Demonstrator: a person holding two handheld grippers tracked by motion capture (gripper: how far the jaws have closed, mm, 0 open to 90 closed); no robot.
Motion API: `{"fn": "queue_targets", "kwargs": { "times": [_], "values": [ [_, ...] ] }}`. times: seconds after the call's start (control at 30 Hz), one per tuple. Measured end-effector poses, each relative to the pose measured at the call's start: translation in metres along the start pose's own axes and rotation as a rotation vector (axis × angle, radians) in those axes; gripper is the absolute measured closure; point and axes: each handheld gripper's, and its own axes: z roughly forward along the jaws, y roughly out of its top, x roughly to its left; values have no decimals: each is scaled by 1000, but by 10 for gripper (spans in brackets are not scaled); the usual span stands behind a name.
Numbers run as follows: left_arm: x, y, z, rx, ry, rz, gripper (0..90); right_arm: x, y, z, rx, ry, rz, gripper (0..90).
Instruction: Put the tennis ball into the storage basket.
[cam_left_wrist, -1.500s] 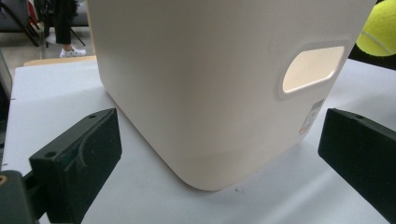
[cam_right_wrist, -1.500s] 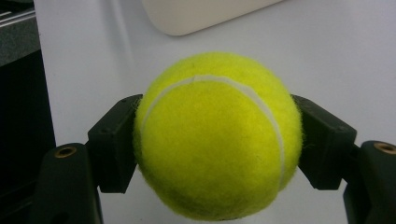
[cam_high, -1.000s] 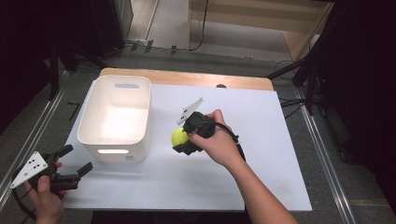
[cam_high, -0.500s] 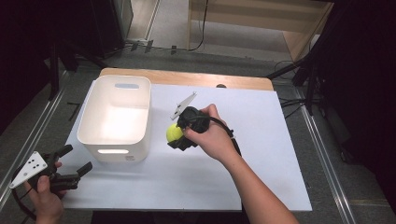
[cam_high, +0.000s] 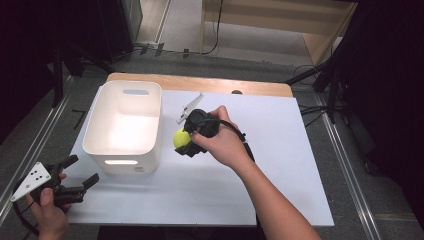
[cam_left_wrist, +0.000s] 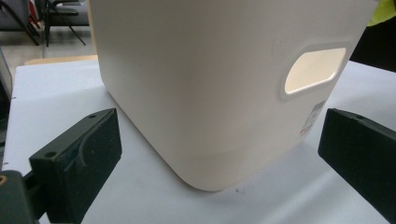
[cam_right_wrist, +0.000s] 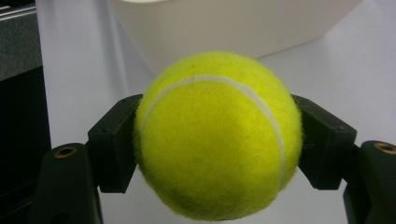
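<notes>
Tennis ball clamped in the right tongs, just beside the white bin

It's round, so no long axis or facing to speak of; fuzzy yellow-green with a white seam curving over the top. Pads squeeze both sides, held above the white tabletop. Left tongs sit wide apart, nothing between them, by the bin's near corner.

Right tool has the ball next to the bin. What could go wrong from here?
1. The right tool pinches the tennis ball only at its sides; the round, fuzzy ball might slip out.
2. The ball sits beside the white bin, below its rim; moving straight across could hit the wall.
3. The bin is unheld; a bump may shift it.
</notes>
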Motion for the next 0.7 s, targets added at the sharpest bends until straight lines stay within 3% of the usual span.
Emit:
{"fn": "queue_targets", "kwargs": {
  "times": [0.7],
  "values": [
    [1, 0, 0, -2, -5, -2, 0, -1, 24, 0, 4, 9, -15, 242]
  ]
}}
